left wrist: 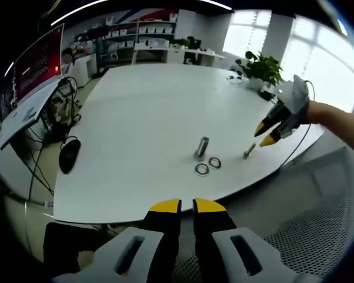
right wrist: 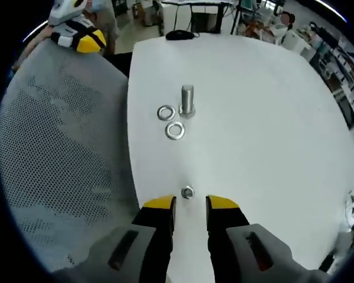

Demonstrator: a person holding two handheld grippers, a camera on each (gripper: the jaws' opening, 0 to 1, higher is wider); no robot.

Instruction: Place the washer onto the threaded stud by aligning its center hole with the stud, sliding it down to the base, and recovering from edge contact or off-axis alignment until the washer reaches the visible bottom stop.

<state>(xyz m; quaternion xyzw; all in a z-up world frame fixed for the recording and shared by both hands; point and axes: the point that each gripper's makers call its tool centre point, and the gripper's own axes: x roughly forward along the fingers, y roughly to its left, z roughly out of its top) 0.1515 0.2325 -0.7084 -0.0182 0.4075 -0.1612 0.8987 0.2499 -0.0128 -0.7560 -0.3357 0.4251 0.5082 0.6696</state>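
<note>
Right gripper view: right gripper [right wrist: 190,203] above stud [right wrist: 187,192].

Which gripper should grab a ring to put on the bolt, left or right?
Probably the left gripper. Its open tips face the two washers lying beside the upright stud. The right gripper is open too, but it hovers by a small bolt, with the washers farther ahead of it.

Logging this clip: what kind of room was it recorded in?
Most likely an open office or lab workspace. A large white table fills the middle, shelving with storage boxes lines the far wall, a potted plant stands by bright windows, and a mesh chair sits at the table's edge.
</note>
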